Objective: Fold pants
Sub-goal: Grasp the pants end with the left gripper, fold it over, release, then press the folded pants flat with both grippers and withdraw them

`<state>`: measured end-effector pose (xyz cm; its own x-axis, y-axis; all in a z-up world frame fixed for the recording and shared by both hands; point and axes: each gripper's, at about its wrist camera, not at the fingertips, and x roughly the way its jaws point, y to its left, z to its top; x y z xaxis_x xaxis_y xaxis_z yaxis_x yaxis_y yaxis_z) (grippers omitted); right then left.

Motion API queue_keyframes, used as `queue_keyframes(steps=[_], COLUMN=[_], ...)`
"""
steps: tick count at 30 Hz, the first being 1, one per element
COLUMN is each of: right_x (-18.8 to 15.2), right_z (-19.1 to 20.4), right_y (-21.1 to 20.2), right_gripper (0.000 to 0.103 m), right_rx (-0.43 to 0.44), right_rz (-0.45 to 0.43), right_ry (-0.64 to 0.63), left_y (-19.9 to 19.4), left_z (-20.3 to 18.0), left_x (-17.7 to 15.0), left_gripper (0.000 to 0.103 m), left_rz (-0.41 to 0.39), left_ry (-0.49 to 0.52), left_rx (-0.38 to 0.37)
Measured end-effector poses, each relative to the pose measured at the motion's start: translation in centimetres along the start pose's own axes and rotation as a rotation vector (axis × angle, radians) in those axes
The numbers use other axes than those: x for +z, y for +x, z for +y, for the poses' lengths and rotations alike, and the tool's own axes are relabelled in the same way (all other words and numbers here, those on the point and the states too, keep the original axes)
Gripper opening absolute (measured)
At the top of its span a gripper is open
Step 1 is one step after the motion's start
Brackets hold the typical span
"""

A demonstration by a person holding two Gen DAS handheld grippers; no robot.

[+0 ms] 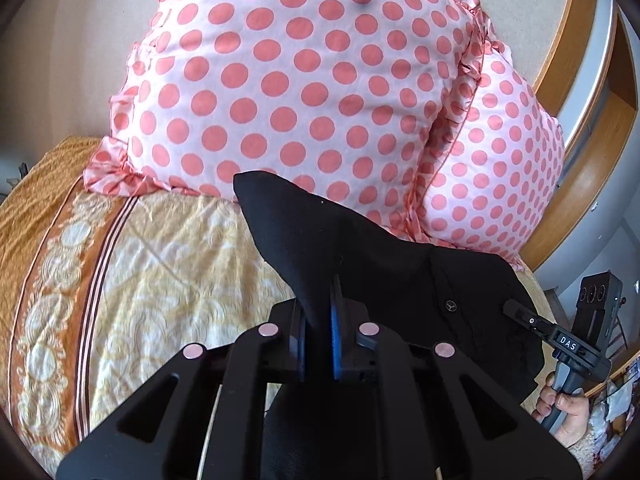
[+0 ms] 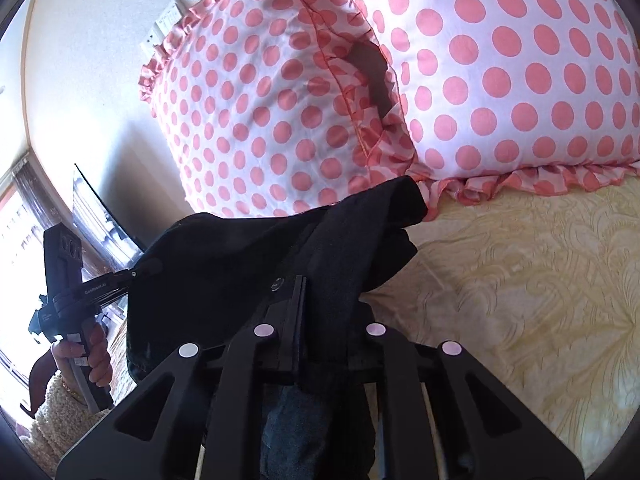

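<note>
Black fabric pants (image 1: 360, 264) pinched in left gripper (image 1: 318, 334) and right gripper (image 2: 320, 320), both clamped on cloth; pink polka-dot ruffled pillows (image 1: 304, 80) ahead, cream patterned bedspread (image 2: 520, 280) below.

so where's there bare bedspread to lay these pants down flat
Free: the yellow patterned bedspread on the right gripper's side, below the polka-dot pillows' frill, and the stretch toward the orange border beside the left gripper. Crowded: the head of the bed, where both pillows stand, and the middle, where the black pants hang from both shut jaws.
</note>
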<state>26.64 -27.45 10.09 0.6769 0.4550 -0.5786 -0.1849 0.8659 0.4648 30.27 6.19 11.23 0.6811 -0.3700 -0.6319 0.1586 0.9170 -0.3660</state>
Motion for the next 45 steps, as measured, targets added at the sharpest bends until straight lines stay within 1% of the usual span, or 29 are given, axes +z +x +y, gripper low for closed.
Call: queue_keyframes(steps=[2, 4, 6, 8, 9, 10, 11, 12, 14, 16, 17, 18, 19, 20, 22, 23, 26, 27, 28, 29, 30, 31, 32, 33, 35, 36, 38, 40, 45], right_x=[0.6, 0.3, -0.3, -0.6, -0.7, -0.8, -1.0, -1.1, -1.2, -1.3, -1.4, -1.7, -2.1, -2.7, -3.9, -4.5, -6.0, -6.6, -7.2, -7.3, -7.3, -7.2, -7.2, -7.2, -7.3, -7.4, -8.0, -8.8, -12.6], right_z=[-1.2, -2.3, -3.1, -3.2, -2.9, -2.6, -2.4, -2.1, -1.6, -0.7, -0.1, 0.8, 1.7, 2.7, 4.5, 5.2, 4.8, 4.0, 3.3, 3.0, 2.8, 2.5, 2.4, 1.8, 0.3, 0.1, 0.3, 1.5, 4.8], right_y=[2.2, 4.1, 4.8, 4.9, 4.8, 4.7, 4.4, 4.1, 2.6, 0.3, -0.9, -2.0, -2.7, -2.8, -2.1, -1.4, 1.8, 3.2, 3.7, 3.6, 3.7, 3.6, 3.8, 4.1, 3.5, 2.6, 0.4, -1.6, -4.1], right_gripper=[0.013, 0.013, 0.013, 0.018, 0.020, 0.032, 0.040, 0.043, 0.046, 0.046, 0.046, 0.047, 0.051, 0.061, 0.075, 0.076, 0.078, 0.078, 0.082, 0.085, 0.086, 0.089, 0.100, 0.102, 0.102, 0.102, 0.102, 0.102, 0.102], right_rx=[-0.041, -0.104, -0.125, -0.135, -0.156, -0.182, -0.216, -0.243, -0.301, -0.373, -0.388, -0.377, -0.345, -0.312, -0.269, -0.264, -0.321, -0.343, -0.342, -0.338, -0.335, -0.330, -0.344, -0.363, -0.298, -0.288, -0.329, -0.364, -0.369], right_rz=[0.035, 0.085, 0.113, 0.123, 0.126, 0.130, 0.130, 0.124, 0.093, 0.022, -0.018, -0.054, -0.068, -0.064, -0.028, 0.002, 0.146, 0.213, 0.227, 0.205, 0.209, 0.209, 0.213, 0.222, 0.219, 0.191, 0.121, 0.057, 0.000], right_ry=[0.009, 0.019, 0.033, 0.022, 0.005, -0.012, -0.030, -0.051, -0.084, -0.122, -0.147, -0.175, -0.201, -0.230, -0.286, -0.309, -0.317, -0.302, -0.291, -0.293, -0.280, -0.263, -0.255, -0.227, -0.109, -0.082, -0.104, -0.136, -0.226], left_y=[2.2, 4.8, 6.6, 7.3, 7.3, 7.2, 6.9, 6.3, 4.6, 1.8, 0.5, -0.7, -1.7, -2.5, -2.9, -2.5, 0.4, 1.8, 3.0, 3.4, 3.4, 3.8, 4.0, 4.2, 3.6, 2.9, 0.9, -1.3, -6.4], left_z=[0.3, 1.5, 3.0, 4.0, 4.0, 4.0, 4.1, 4.1, 4.2, 3.5, 2.8, 1.9, 0.9, -0.3, -2.5, -3.6, -4.6, -4.1, -3.5, -3.1, -3.5, -3.8, -4.1, -4.3, -4.6, -4.8, -5.2, -5.1, -4.4], left_x=[0.9, 1.0, 0.1, -1.0, -1.3, -1.5, -1.6, -1.7, -1.6, -1.6, -1.9, -2.4, -3.0, -3.8, -5.4, -6.1, -7.9, -8.5, -8.9, -9.2, -9.2, -9.2, -9.3, -9.3, -9.7, -10.0, -10.8, -11.6, -14.8], left_gripper=[0.008, 0.009, 0.009, 0.015, 0.017, 0.026, 0.030, 0.030, 0.042, 0.049, 0.054, 0.058, 0.068, 0.077, 0.079, 0.079, 0.079, 0.079, 0.076, 0.077, 0.077, 0.079, 0.087, 0.091, 0.095, 0.097, 0.101, 0.101, 0.101], left_rz=[0.007, 0.061, 0.115, 0.131, 0.131, 0.130, 0.126, 0.119, 0.093, 0.029, 0.003, -0.007, -0.007, -0.002, 0.031, 0.058, 0.159, 0.212, 0.256, 0.245, 0.218, 0.227, 0.222, 0.223, 0.214, 0.202, 0.156, 0.109, 0.018], left_ry=[0.014, -0.009, -0.048, -0.061, -0.057, -0.054, -0.054, -0.056, -0.053, -0.017, 0.006, 0.027, 0.042, 0.057, 0.093, 0.113, 0.140, 0.122, 0.090, 0.081, 0.112, 0.135, 0.145, 0.151, 0.162, 0.171, 0.204, 0.234, 0.228], left_rx=[0.046, 0.089, 0.121, 0.131, 0.142, 0.158, 0.169, 0.176, 0.211, 0.234, 0.228, 0.187, 0.129, 0.072, -0.009, -0.030, 0.015, 0.045, 0.050, 0.048, 0.080, 0.104, 0.107, 0.111, 0.144, 0.158, 0.183, 0.225, 0.329])
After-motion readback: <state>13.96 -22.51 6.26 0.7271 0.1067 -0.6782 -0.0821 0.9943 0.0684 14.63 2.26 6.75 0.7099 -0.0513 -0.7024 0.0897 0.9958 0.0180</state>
